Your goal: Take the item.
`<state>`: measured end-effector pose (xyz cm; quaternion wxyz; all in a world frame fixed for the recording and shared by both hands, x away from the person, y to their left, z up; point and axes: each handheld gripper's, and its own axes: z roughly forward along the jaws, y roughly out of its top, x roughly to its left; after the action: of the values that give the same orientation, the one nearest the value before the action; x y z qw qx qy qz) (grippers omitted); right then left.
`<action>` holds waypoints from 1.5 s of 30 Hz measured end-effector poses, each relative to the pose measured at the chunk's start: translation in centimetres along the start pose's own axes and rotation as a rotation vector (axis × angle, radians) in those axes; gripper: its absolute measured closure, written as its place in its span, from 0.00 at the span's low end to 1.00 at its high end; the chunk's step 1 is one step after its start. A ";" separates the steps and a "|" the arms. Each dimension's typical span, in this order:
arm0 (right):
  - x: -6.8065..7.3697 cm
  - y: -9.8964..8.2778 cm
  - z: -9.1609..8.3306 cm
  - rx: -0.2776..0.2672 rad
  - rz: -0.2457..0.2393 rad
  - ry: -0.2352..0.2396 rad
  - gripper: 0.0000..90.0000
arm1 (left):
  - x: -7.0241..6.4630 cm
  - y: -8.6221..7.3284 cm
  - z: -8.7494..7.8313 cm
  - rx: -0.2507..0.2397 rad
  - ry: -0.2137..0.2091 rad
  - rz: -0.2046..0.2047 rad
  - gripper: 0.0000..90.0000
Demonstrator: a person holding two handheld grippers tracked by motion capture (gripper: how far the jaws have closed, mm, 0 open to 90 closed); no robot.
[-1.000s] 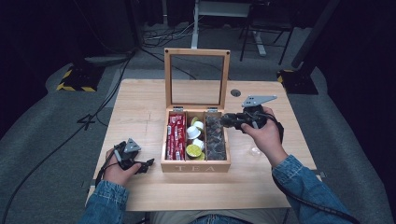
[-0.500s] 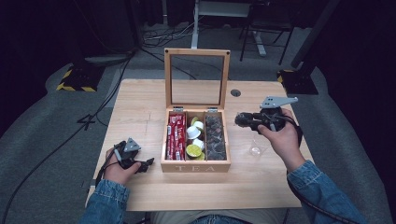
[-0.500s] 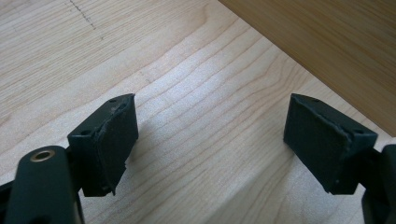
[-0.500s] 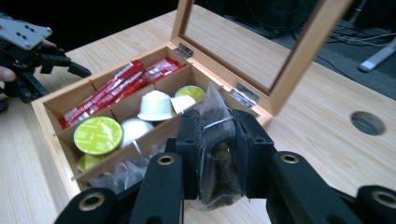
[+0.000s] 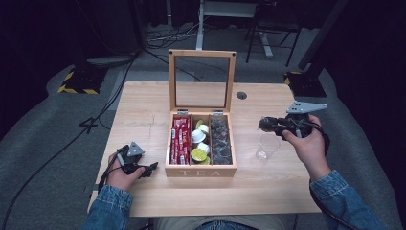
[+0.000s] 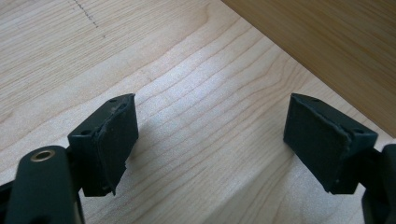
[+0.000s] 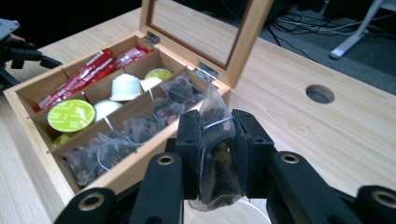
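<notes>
Clamping a tea bag (image 7: 215, 154), the right gripper (image 7: 215, 140) has its two black foam pads pressed flat on both sides of it. The bag is a clear mesh pouch, soft and crumpled, full of dark loose leaves with a thin white string across it; its top corner sticks up above the pads and its bottom hangs below them. In the high view the right gripper (image 5: 266, 125) is held above the table (image 5: 143, 105), to the right of the wooden box (image 5: 200, 170) and just over a clear plastic cup (image 5: 265, 147) standing on the tabletop.

Box is light wood, square, with TEA on the front wall and a hinged lid (image 5: 201, 79) standing upright, wood frame around a clear pane. Three long compartments inside: left one has red glossy stick packets (image 5: 180, 139), middle one has round capsules (image 5: 199, 143) with white bodies and lime-green lids, right one has more dark mesh tea bags (image 5: 220, 140).

Left gripper (image 5: 143, 168) rests low on the table just beside the box's front left corner, jaws wide apart with nothing between them; its pads (image 6: 116, 135) are matte black with rough, frayed edges. Tabletop is pale wood with clear grain and a round cable hole (image 5: 241, 95) near the far edge. Denim sleeves on both forearms.
</notes>
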<state>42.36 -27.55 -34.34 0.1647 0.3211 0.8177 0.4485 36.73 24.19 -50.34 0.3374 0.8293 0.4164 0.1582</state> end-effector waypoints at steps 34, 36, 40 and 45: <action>-1.7 -4.6 0.5 0.123 0.062 -0.022 0.81 | 0.0 0.0 0.0 0.000 0.000 0.001 0.20; -1.7 -4.7 0.6 0.129 0.061 -0.022 0.81 | 0.0 0.0 0.0 0.000 0.000 0.001 0.20; -1.6 -5.1 1.0 0.165 0.065 -0.004 0.81 | 0.0 0.0 0.0 -0.001 0.000 0.001 0.20; -1.5 -5.6 1.4 0.203 0.062 -0.001 0.80 | 0.0 0.0 0.0 0.000 0.000 0.001 0.20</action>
<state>42.14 -29.83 -39.80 0.1175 0.3616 0.8485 0.3681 36.74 24.20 -50.34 0.3376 0.8294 0.4159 0.1583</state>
